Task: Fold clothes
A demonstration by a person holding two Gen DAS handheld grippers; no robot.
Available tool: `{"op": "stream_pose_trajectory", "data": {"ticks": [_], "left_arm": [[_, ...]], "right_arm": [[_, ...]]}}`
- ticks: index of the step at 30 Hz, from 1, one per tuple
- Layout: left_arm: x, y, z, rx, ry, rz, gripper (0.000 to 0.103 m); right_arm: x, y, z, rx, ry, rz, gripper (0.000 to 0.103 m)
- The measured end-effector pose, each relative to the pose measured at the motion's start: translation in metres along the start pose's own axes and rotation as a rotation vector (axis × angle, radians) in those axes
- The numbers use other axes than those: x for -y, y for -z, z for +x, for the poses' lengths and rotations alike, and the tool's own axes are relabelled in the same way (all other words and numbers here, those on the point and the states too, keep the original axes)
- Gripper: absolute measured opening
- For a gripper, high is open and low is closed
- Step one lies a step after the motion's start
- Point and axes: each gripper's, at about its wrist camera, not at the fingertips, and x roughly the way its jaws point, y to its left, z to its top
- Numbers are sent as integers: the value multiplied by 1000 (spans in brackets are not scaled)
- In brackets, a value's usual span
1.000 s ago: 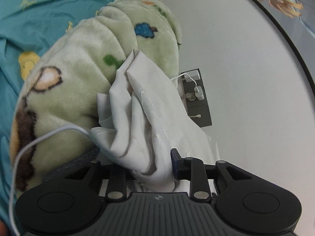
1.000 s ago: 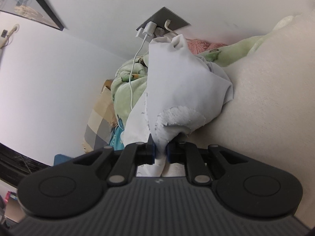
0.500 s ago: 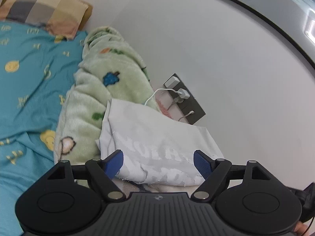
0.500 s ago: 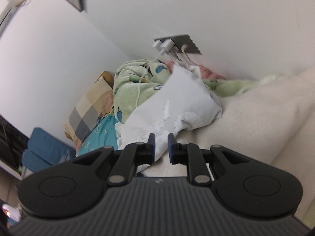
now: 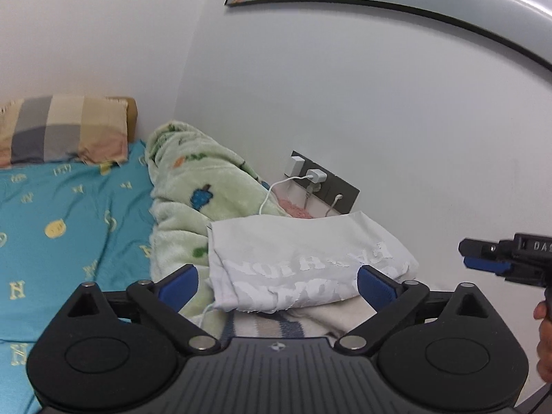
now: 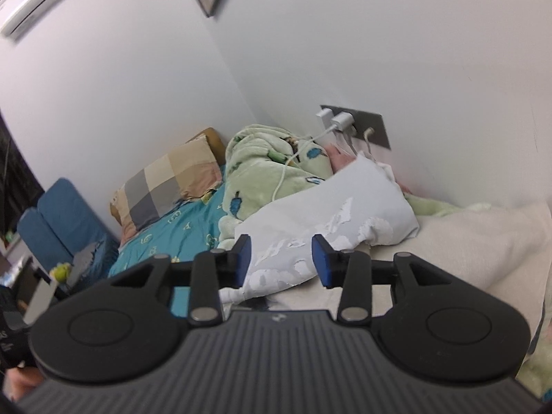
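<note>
Teal bedsheet (image 5: 69, 220) is filling the bed's left side, and beside it the green fleece blanket (image 5: 193, 186) is bunching along the wall edge. You are now holding your left gripper (image 5: 276, 281) wide open and empty, having let go half a second ago. White T-shirt (image 5: 303, 258) is lying folded, partly on that blanket and partly on the cream blanket (image 6: 465, 241) at the bed's right. Your right gripper (image 6: 281, 258) is also gaping now, released. This garment seems finished; you are likely moving on.
</note>
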Motion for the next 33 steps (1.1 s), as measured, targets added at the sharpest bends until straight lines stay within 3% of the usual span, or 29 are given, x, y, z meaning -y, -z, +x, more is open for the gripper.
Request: {"op": "stream_pose_trajectory", "data": {"ticks": [1,3,9,15,33], "left_arm": [[3,2,-4,6,-11,17,102],[9,7,-13,18,-33,52,102],[29,22,-40,53,-57,132,103],[41,38,-61,87,-42,149,103],[39,61,-81,111,-125,183,103]], "right_arm": [[-4,3,-3,11,-1,-15,68],[-11,8,-10,39,2,-36,80],[-24,21,-23,88,17,-104,79],[-41,39,-36,142,21,-183,79],[-60,89,-35,133,70,-251,79]]}}
